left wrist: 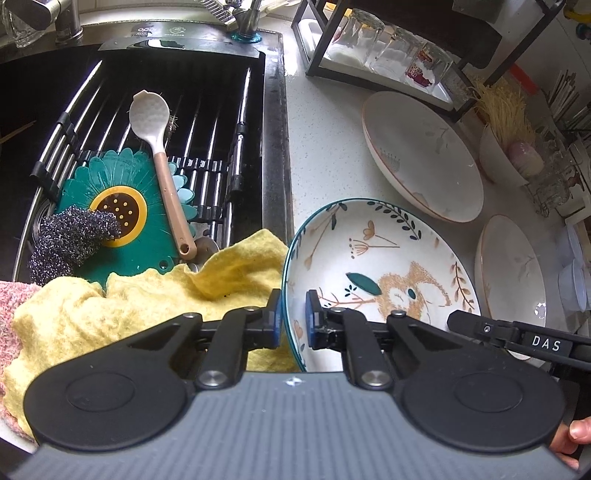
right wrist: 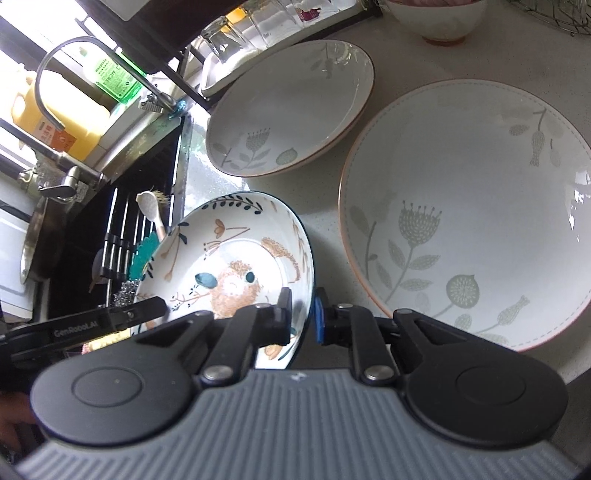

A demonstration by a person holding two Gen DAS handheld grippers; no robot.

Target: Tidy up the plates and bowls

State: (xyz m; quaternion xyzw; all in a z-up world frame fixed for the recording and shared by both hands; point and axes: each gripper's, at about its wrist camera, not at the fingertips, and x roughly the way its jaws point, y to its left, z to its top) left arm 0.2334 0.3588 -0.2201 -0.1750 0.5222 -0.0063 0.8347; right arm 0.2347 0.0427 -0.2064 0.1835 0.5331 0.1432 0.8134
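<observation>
A deep bowl with a teal rim and an animal-and-flower print (left wrist: 373, 254) (right wrist: 229, 254) sits on the white counter, right of the sink. My left gripper (left wrist: 293, 312) is shut on its left rim, one pad inside and one outside. In the right wrist view my right gripper (right wrist: 303, 315) is shut on the opposite rim of the same bowl. Each view also catches a finger of the other gripper at the bowl's far side. Two white plates with orange rims and a pale flower print lie beyond, one farther back (left wrist: 421, 155) (right wrist: 291, 107) and one nearer (left wrist: 511, 280) (right wrist: 465, 214).
The black sink (left wrist: 275, 147) on the left holds a wire rack, a white spoon (left wrist: 159, 147), a green flower mat (left wrist: 122, 221) and a dark scrubber (left wrist: 70, 240). A yellow cloth (left wrist: 147, 299) lies over its front edge. A rack of glasses (left wrist: 384, 48) and a small bowl (right wrist: 439, 18) stand behind the plates.
</observation>
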